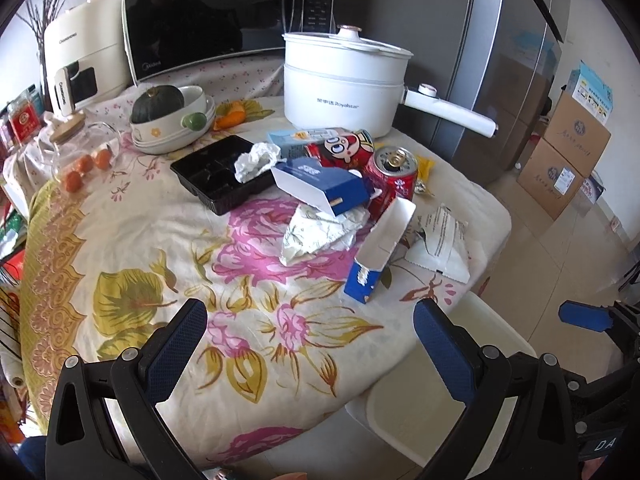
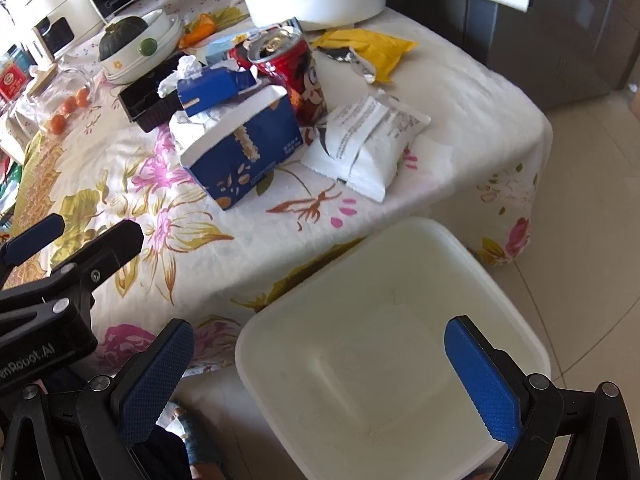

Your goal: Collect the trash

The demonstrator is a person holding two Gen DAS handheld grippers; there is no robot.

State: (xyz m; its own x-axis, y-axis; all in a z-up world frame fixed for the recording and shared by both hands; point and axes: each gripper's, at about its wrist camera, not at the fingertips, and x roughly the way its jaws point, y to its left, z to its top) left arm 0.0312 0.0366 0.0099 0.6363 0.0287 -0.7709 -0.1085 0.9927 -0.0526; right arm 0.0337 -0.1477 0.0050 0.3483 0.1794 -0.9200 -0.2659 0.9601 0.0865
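Note:
Trash is piled on the floral tablecloth (image 1: 160, 240): a black plastic tray (image 1: 216, 178), a crumpled tissue (image 1: 256, 160), an open blue box (image 1: 320, 186), a red can (image 1: 394, 178), a blue carton (image 1: 376, 256) on its side, crumpled paper (image 1: 320, 232) and a white wrapper (image 1: 440, 240). My left gripper (image 1: 312, 348) is open over the near part of the table, empty. My right gripper (image 2: 320, 376) is open and empty above a white bin (image 2: 400, 240) beside the table. The blue carton (image 2: 248, 152), red can (image 2: 292, 76), white wrapper (image 2: 372, 136) and a yellow packet (image 2: 372, 48) lie beyond it.
A white electric pot (image 1: 344, 88), a bowl with a dark squash (image 1: 168, 116), a glass jar with small oranges (image 1: 84, 156), a microwave (image 1: 200, 20) and a white appliance (image 1: 84, 52) stand at the back. Cardboard boxes (image 1: 568, 152) sit on the tiled floor to the right.

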